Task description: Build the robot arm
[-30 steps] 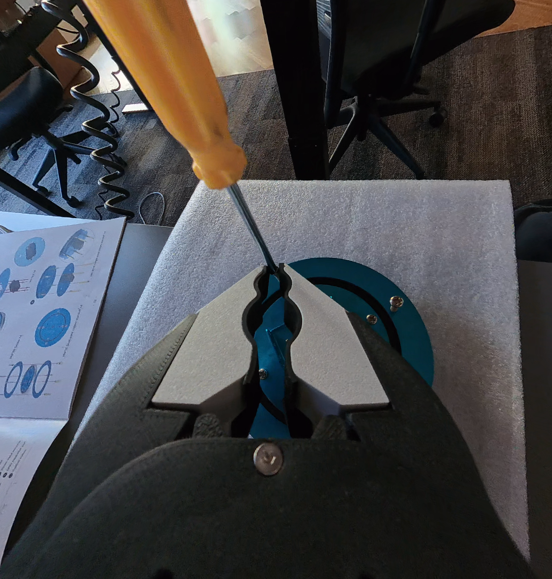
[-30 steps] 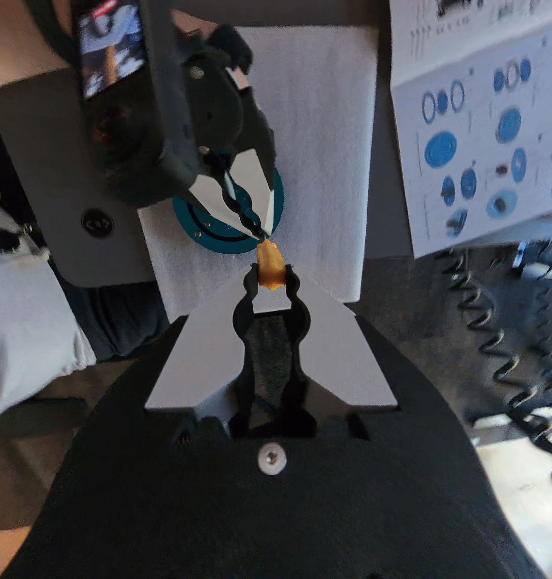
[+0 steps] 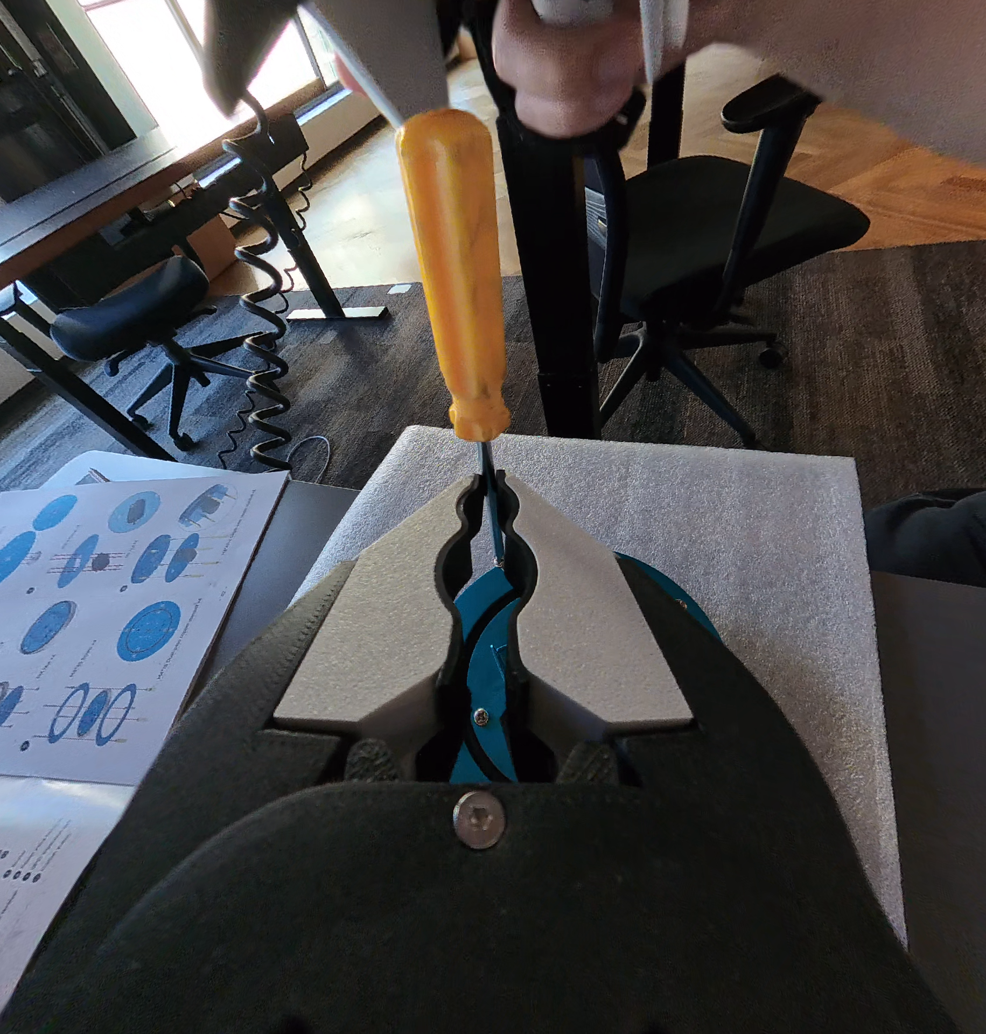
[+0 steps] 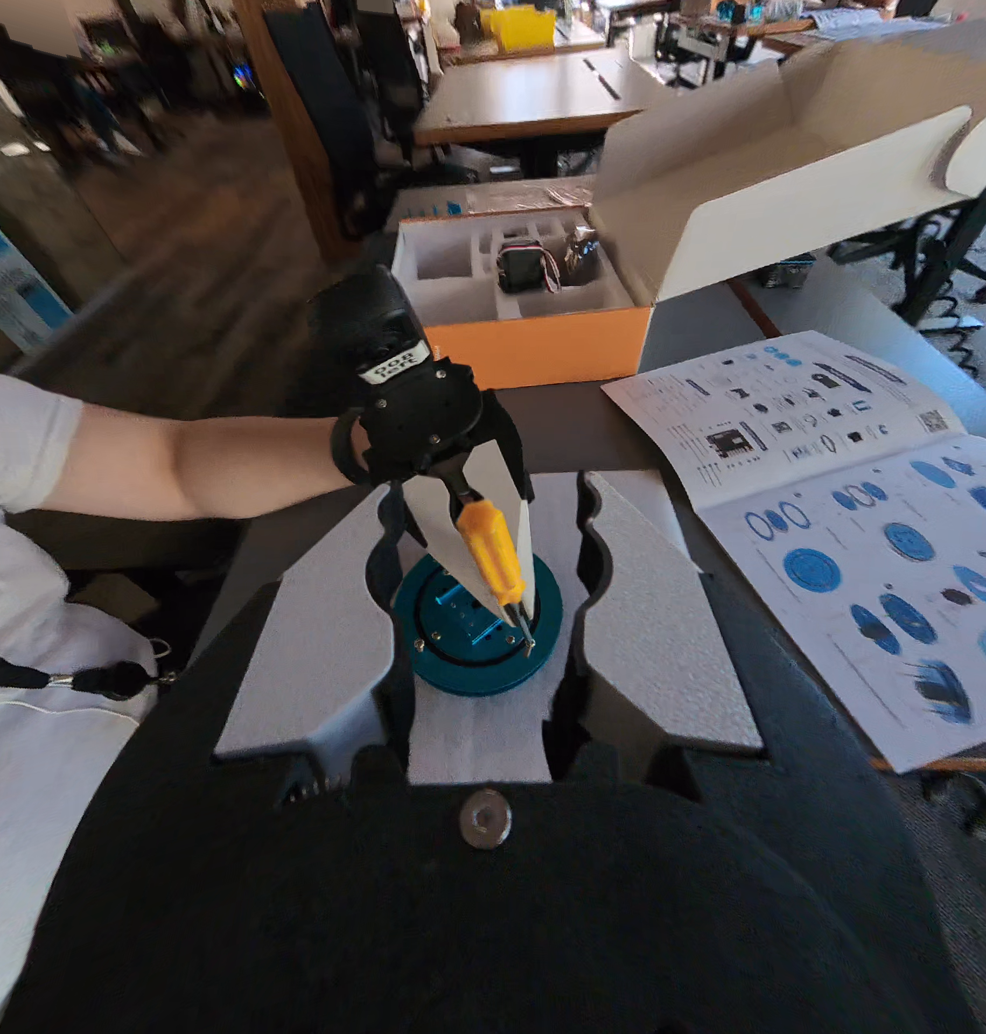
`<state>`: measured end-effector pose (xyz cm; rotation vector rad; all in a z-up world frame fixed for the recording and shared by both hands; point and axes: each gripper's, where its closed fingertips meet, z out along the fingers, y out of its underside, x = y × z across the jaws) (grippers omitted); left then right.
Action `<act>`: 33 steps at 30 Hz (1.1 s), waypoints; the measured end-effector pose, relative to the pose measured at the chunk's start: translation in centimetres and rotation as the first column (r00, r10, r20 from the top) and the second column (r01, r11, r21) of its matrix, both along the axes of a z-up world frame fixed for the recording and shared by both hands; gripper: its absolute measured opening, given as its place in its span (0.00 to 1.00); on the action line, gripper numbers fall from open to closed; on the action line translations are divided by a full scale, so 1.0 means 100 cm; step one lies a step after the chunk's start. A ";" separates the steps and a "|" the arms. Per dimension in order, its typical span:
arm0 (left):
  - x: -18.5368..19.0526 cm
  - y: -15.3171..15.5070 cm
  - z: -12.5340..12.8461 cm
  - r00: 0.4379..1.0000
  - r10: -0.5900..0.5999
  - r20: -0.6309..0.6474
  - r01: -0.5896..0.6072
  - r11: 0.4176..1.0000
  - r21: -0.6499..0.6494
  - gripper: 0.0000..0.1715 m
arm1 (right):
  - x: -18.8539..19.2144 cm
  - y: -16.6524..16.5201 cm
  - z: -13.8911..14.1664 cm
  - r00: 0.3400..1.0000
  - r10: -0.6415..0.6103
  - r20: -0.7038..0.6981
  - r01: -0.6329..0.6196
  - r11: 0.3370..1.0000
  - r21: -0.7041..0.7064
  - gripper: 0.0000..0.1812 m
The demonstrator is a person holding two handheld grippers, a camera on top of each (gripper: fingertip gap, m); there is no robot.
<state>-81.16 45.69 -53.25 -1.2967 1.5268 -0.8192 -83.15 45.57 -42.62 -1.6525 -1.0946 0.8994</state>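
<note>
Plainly visible from the left wrist view alone: narrow jaws of the left gripper [image 3: 491, 482] pinching the thin metal shaft of a screwdriver [image 3: 468, 268], upright with a slight lean, tip down on a small screw at the far edge of a teal disc [image 3: 482, 671]. Above the smooth amber handle, a blurred hand [image 3: 563, 73]. On the floor to the far left, a black coiled cable [image 3: 261, 358].

Shown only from the right wrist view: wide-open, empty jaws of the right gripper [image 4: 487, 481], framing the disc without touching it; round shape of the disc with a black ring groove and rim screws; farther off, an orange box [image 4: 535, 347] with white foam compartments and a raised lid.

On the left gripper's black body, a white sticker [image 4: 396, 362] with dark lettering. To the right, an open booklet [image 4: 815, 503] of blue part diagrams and fine print.

Beneath the disc, a white foam sheet [image 3: 675, 531], pebbly in texture. On both grippers, matte grey wedge fingers with wavy black inner edges.
</note>
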 end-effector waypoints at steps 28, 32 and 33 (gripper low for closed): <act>-0.001 0.000 0.039 0.987 0.050 0.150 -0.043 0.998 -0.049 0.14 | 0.003 0.013 -0.025 0.865 -0.493 -0.094 0.496 0.868 0.006 0.10; 0.001 -0.001 0.041 0.983 0.051 0.176 -0.038 0.996 -0.080 0.08 | 0.007 0.012 -0.024 0.853 -0.508 -0.121 0.510 0.860 -0.016 0.10; 0.001 -0.002 0.041 0.984 0.038 0.175 -0.022 0.995 -0.095 0.07 | 0.006 0.010 -0.024 0.862 -0.492 -0.126 0.493 0.870 -0.023 0.10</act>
